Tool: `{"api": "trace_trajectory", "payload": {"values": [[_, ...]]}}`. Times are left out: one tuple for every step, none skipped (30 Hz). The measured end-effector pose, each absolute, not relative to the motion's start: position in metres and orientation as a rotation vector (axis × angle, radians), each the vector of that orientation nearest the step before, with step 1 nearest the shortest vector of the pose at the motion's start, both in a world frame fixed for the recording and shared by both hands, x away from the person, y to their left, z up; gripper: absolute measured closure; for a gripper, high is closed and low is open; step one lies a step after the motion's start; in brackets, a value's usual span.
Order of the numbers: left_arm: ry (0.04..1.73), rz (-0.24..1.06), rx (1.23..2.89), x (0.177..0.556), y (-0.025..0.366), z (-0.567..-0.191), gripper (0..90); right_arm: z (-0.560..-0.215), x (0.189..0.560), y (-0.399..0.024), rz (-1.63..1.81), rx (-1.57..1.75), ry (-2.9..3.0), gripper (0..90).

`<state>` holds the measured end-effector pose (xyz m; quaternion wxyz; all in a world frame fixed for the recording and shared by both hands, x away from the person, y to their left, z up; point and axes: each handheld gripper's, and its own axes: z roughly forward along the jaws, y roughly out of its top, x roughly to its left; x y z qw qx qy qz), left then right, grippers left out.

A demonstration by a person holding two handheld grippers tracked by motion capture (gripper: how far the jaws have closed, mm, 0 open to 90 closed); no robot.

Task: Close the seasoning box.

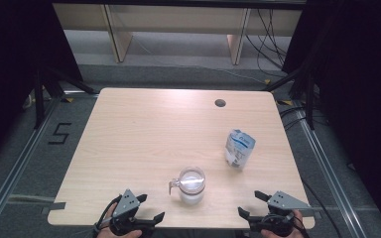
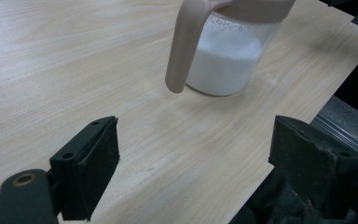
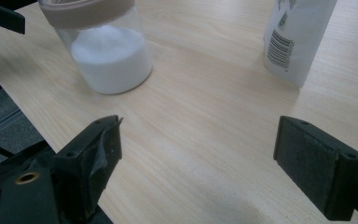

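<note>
At the near edge of the table [image 1: 129,124], both grippers sit low with nothing between their jaws. The left gripper [image 1: 146,208] is at about seven o'clock from the table's middle, jaws spread wide and pointing in toward the jar [image 1: 191,185]. The right gripper [image 1: 252,204] is at about five o'clock, its jaws just as wide apart.

The jar stands upright near the front edge, roughly at six o'clock, between the two grippers and apart from both. It is clear, about half full of white powder, with a tan lid and a tan handle [image 2: 182,51] that sticks out on the left gripper's side. In the left gripper view the handle hangs just ahead of the open jaws. A white pouch [image 1: 239,148] stands upright at about four o'clock, well apart from the jar; the right gripper view shows its barcode side ahead and to the right.

To me this looks like the very start: an approach, with nothing grasped yet. The next move probably calls for the left gripper to ease forward and close on the jar or its handle to steady it, while the right one reaches for the pouch or the lid. Which of those comes first, I cannot tell.
</note>
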<state>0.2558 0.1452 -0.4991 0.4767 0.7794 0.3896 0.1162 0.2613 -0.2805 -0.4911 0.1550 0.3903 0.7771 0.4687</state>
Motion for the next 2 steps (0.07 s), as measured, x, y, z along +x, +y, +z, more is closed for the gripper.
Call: {"api": "trace_trajectory", "payload": {"values": [[0.951, 0.284, 1.905, 0.2558, 0.1452, -0.4992, 15.3, -0.4910, 0.2611, -0.2807, 1.344, 1.122, 2.226, 15.7], [0.954, 0.285, 1.908, 0.2556, 0.1452, -0.4990, 15.2, -0.4909, 0.2600, -0.2800, 1.349, 1.146, 2.230, 15.7]]}}
